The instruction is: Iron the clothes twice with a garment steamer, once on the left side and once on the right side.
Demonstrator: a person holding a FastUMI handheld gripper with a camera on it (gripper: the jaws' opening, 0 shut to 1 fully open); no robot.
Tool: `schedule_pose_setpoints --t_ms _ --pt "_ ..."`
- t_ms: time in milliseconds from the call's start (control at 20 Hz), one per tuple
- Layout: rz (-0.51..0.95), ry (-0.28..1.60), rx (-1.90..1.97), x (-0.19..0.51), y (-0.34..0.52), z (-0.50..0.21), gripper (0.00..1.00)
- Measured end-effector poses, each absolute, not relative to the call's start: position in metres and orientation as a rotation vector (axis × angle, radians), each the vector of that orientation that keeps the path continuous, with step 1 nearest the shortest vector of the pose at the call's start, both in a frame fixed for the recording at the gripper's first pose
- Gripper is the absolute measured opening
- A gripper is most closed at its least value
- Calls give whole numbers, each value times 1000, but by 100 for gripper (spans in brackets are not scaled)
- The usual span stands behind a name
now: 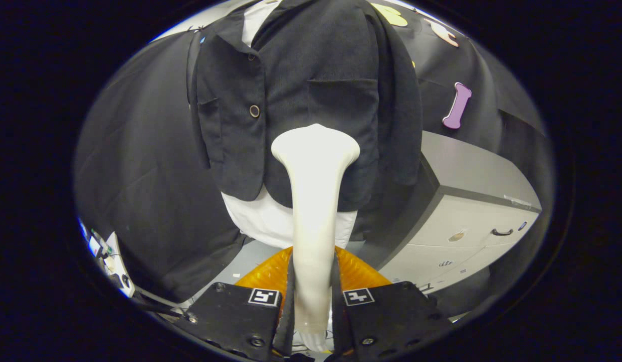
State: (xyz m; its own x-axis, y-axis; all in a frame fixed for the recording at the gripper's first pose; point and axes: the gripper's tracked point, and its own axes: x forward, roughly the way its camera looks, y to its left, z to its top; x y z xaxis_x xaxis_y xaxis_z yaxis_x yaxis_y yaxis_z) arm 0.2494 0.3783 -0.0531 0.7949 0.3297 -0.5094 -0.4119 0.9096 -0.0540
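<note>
Gripper (pixel 313 301) fingers clamped the garment steamer (pixel 315 201) handle. Its long axis ran straight ahead, head meeting the dark jacket (pixel 301 75) near the hem.

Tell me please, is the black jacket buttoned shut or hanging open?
Hanging open. The black jacket has its front panels parted, with white fabric showing below. The gripper jaws are shut on the steamer.

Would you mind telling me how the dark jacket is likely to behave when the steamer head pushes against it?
The dark corduroy-like jacket hangs loose over a white garment, so it will probably give and swing rather than resist. Its open front flap looks likely to fold aside. The white steamer, which the gripper is shut on, seems rigid.
</note>
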Motion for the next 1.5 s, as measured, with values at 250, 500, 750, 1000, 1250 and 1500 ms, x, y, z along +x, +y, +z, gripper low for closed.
schedule_pose_setpoints --t_ms 250,500,750,1000,1250,1500 --pt "400 461 -140 227 384 -16 33" --pt "407 334 -105 196 402 48 33" --pt "462 212 -94 172 437 118 33" --pt "551 94 -108 155 495 177 33" --pt "606 9 -129 153 548 215 33" --pt "632 -29 -132 166 588 239 33"
